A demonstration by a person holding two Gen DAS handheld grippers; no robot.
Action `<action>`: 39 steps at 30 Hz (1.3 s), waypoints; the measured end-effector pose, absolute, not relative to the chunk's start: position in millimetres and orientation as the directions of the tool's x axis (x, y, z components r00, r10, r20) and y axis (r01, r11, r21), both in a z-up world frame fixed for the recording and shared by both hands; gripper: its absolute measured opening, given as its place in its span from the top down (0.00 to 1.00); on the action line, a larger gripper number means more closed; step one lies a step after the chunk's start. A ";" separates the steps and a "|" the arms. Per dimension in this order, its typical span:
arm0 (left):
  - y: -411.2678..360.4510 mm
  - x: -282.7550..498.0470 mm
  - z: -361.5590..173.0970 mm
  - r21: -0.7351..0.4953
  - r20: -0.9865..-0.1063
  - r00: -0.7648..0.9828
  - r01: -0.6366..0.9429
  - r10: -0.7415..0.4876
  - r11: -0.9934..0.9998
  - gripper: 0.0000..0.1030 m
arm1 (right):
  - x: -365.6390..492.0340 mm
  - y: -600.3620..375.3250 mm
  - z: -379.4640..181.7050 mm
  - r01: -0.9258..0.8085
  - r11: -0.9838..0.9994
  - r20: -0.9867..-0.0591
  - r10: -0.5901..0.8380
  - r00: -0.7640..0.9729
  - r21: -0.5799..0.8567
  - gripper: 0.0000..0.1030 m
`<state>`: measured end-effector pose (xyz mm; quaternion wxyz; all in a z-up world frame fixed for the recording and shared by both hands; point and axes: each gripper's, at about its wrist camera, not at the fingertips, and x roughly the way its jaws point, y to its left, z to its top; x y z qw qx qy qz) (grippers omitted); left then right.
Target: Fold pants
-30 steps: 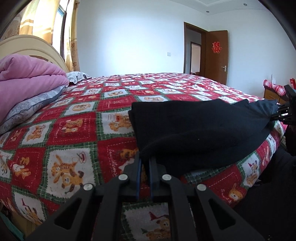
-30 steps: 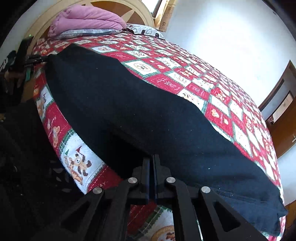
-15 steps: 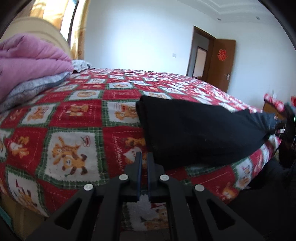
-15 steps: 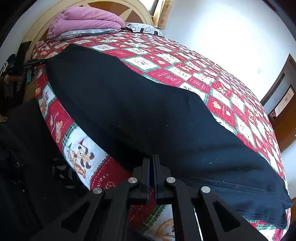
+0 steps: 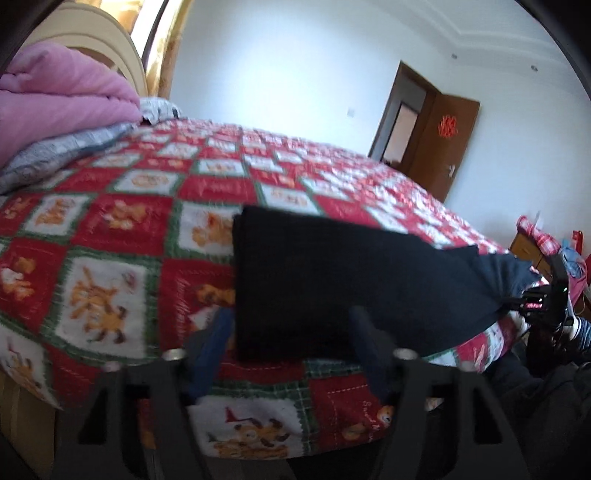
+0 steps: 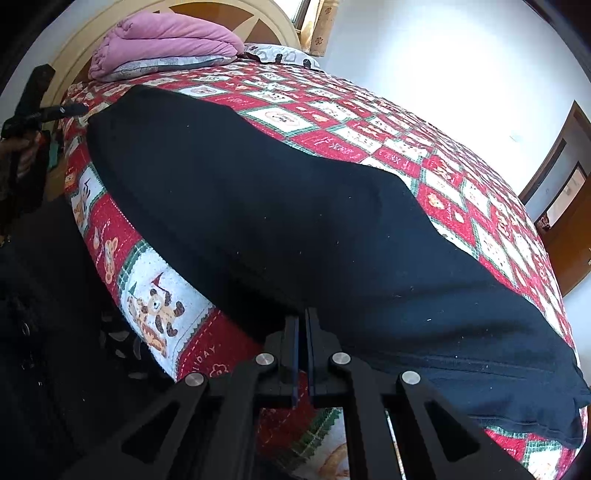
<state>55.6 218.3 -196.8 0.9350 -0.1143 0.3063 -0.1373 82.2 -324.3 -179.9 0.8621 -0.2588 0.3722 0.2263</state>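
Pants [image 6: 295,221]: black matt cloth, lightly linted. Bedspread [image 5: 122,221]: quilted printed cloth, stitched, slight sheen. Pink blanket [image 6: 166,37]: soft matt fabric. Headboard [image 6: 258,14]: smooth painted wood. Door [image 5: 443,144]: brown wood, satin. Right gripper [image 6: 302,325]: matt black plastic, bright metal screws.

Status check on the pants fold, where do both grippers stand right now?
Left gripper open, at the black pants. Right gripper shut on the near edge. Pants flat on the bedspread. Nothing in the way.

The left tool [image 5: 291,332] has its fingers spread wide apart, while the right tool [image 6: 303,325] is pinched closed.
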 end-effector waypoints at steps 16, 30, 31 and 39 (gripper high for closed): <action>222.4 54.6 -202.7 -0.245 -0.585 0.762 0.163 -0.280 0.956 0.89 | 70.0 -326.8 -171.7 -0.564 0.776 -0.740 0.196 0.643 -0.284 0.97; 226.4 49.7 -208.2 -0.234 -0.600 0.752 0.164 -0.275 0.958 0.89 | 68.0 -323.5 -197.6 -0.568 0.756 -0.758 0.151 0.634 -0.325 0.97; 227.6 49.5 -209.2 -0.246 -0.595 0.753 0.163 -0.282 0.955 0.88 | 67.0 -322.9 -195.8 -0.568 0.753 -0.756 0.149 0.638 -0.331 0.97; 241.2 43.1 -187.7 -0.205 -0.552 0.817 0.061 -0.167 0.977 0.53 | 72.5 -332.7 -183.2 -0.554 0.787 -0.763 0.175 0.622 -0.271 0.78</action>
